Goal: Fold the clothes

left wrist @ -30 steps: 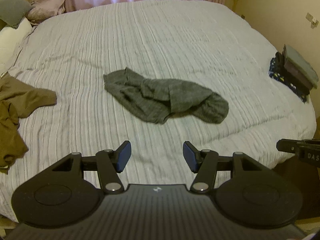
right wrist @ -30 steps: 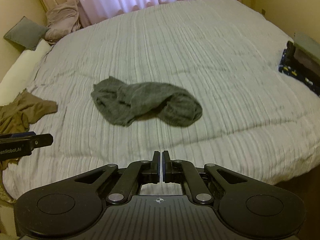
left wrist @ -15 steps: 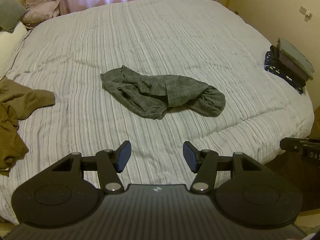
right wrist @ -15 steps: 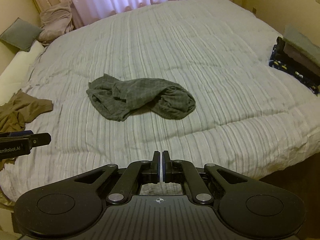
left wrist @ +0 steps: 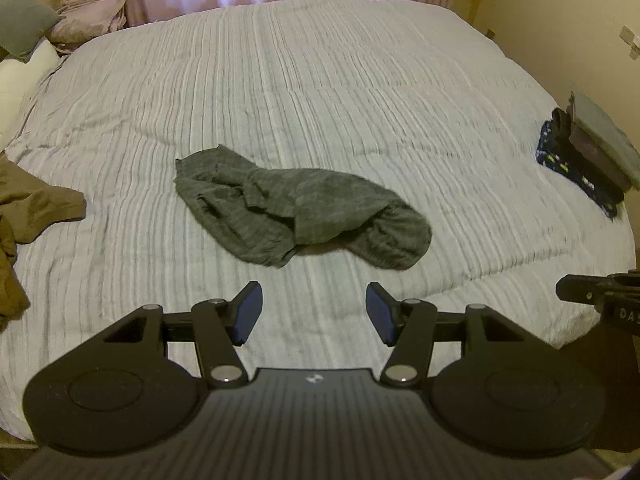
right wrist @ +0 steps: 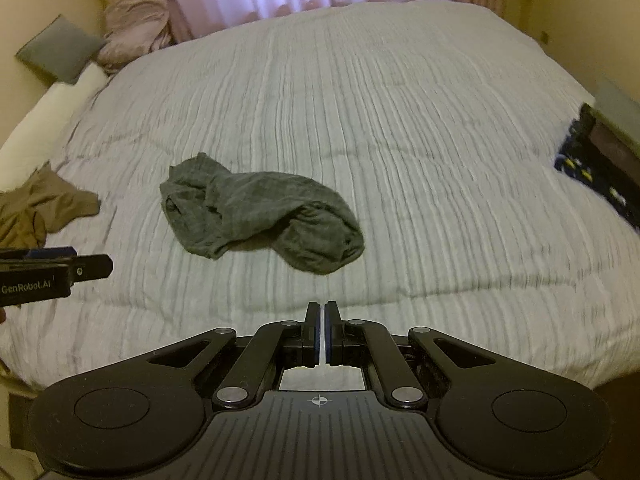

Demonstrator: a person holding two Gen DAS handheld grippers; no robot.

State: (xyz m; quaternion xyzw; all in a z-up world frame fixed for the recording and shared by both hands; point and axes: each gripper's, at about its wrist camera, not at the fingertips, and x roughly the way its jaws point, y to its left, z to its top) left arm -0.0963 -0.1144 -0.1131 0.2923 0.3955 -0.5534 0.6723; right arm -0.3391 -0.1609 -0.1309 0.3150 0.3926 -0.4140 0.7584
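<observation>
A crumpled dark grey garment (left wrist: 296,212) (right wrist: 256,216) lies in a heap on the striped grey bedspread (left wrist: 320,80) (right wrist: 400,120). My left gripper (left wrist: 314,310) hovers above the near part of the bed, short of the garment, open with nothing between its blue pads. My right gripper (right wrist: 321,312) hangs to the right of it, shut and empty, also short of the garment. Each gripper's tip shows at the side of the other's view: the right one (left wrist: 588,300), the left one (right wrist: 80,268).
A crumpled brown garment (left wrist: 28,216) (right wrist: 36,208) lies at the bed's left edge. A stack of folded clothes (left wrist: 588,156) (right wrist: 600,160) sits at the right edge. Pillows (left wrist: 24,20) and pink bedding (left wrist: 92,8) are at the far left, under a curtained window.
Both grippers have moved across the bed's near side; the grey garment now looks nearer and larger in both views. The jaws have not changed.
</observation>
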